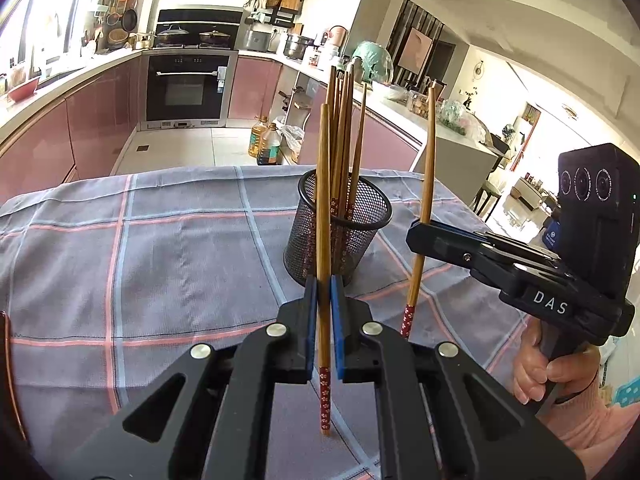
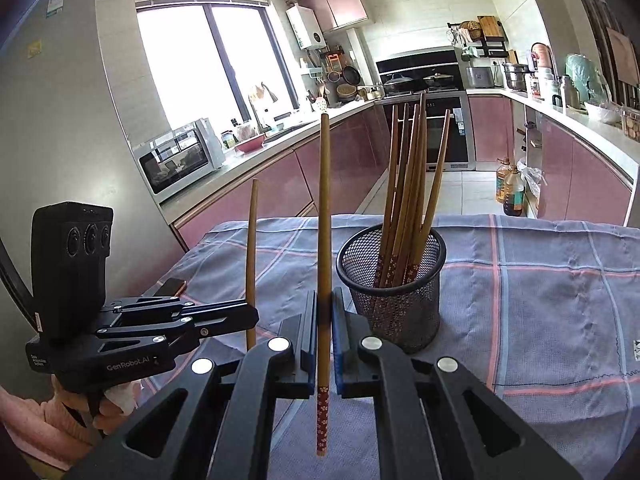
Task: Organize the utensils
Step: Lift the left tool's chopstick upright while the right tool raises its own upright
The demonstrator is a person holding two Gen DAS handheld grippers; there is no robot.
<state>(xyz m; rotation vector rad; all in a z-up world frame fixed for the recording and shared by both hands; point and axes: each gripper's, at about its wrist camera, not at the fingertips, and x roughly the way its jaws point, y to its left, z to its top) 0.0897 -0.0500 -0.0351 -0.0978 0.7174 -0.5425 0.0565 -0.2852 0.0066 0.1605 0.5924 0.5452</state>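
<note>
Chopsticks are held one per gripper, each upright with its long axis near vertical and its red patterned end down. The left gripper [image 1: 324,312] is clamped on the left chopstick [image 1: 323,216]; the right gripper [image 2: 325,320] is clamped on the right chopstick [image 2: 324,220]. Both sticks hang above the plaid tablecloth [image 1: 160,240]. The mesh holder [image 1: 340,232] stands just beyond and between them, already holding several chopsticks [image 2: 412,184]. The left stick appears nearer its rim. Judged next move: lift over the rim, then lower straight down.
</note>
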